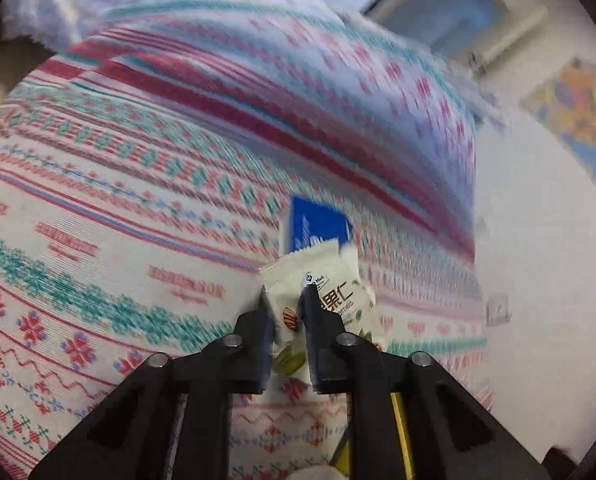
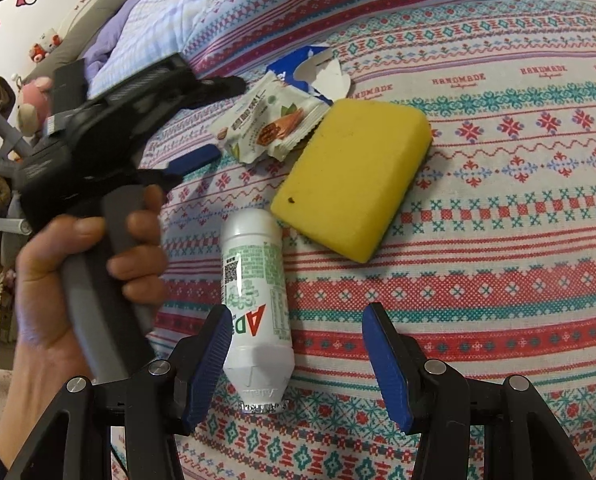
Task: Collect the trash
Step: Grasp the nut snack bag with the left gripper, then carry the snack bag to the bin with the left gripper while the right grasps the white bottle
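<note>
A white snack wrapper (image 1: 329, 280) with nut pictures stands between the narrow jaws of my left gripper (image 1: 286, 294), which is shut on it. Behind it lies a torn blue and white carton (image 1: 317, 228). In the right wrist view a person's hand (image 2: 78, 272) holds that left gripper (image 2: 230, 118) at the left end of the wrapper (image 2: 270, 128), beside the carton (image 2: 309, 72) and a yellow sponge (image 2: 353, 184). A white bottle (image 2: 258, 280) lies on its side with its foil mouth toward me. My right gripper (image 2: 299, 360) is open around its lower end, the bottle close to the left pad (image 2: 208, 360).
Everything lies on a bed with a patterned red, teal and white cover (image 2: 497, 240). A pale blue quilt (image 2: 158, 12) is bunched at the far left, with plush toys (image 2: 32, 108) beyond. A white wall with a socket (image 1: 497, 308) and a map poster (image 1: 577, 108) borders the bed.
</note>
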Motion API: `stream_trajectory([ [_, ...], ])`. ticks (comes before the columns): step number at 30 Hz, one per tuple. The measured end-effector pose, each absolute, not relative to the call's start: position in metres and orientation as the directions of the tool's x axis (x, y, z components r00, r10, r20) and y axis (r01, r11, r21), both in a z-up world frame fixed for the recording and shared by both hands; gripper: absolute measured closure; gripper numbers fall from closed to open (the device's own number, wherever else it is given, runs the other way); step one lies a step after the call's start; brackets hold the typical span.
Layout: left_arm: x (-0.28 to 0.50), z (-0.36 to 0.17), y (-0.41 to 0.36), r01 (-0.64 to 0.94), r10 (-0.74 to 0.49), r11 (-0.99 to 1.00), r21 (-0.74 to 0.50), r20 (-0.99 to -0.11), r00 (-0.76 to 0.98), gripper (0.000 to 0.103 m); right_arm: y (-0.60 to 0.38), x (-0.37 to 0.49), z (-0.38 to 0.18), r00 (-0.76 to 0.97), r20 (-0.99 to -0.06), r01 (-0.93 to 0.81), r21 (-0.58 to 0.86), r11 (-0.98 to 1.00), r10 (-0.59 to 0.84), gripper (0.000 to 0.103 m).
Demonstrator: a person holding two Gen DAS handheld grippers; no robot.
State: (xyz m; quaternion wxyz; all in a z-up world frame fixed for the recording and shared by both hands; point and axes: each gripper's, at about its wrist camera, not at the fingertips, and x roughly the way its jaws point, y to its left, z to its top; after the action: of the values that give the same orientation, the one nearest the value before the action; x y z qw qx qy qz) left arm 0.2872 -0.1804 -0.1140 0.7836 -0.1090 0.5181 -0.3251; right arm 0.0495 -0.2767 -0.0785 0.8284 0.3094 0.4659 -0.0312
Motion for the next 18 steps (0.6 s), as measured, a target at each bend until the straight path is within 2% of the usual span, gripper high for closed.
stream_trajectory([
  [2,0.28,-0.106,-0.185,0.435,-0.611,0.768,-0.47,-0.741,0.279,0.095,-0.276,0.05,-0.079,0.563,-0.793,0.337,0.478,0.811,0.234,0.044],
  [10,0.269,-0.063,-0.142,0.395,-0.638,0.763,-0.512,-0.694,0.333,0.098,-0.269,0.051,-0.08,0.546,-0.803,0.314,0.46,0.831,0.238,0.044],
  [18,0.241,-0.04,-0.085,0.399,-0.513,0.839,-0.371,-0.785,0.347,0.098,-0.271,0.054,-0.081,0.542,-0.809,0.302,0.438,0.846,0.225,0.044],
])
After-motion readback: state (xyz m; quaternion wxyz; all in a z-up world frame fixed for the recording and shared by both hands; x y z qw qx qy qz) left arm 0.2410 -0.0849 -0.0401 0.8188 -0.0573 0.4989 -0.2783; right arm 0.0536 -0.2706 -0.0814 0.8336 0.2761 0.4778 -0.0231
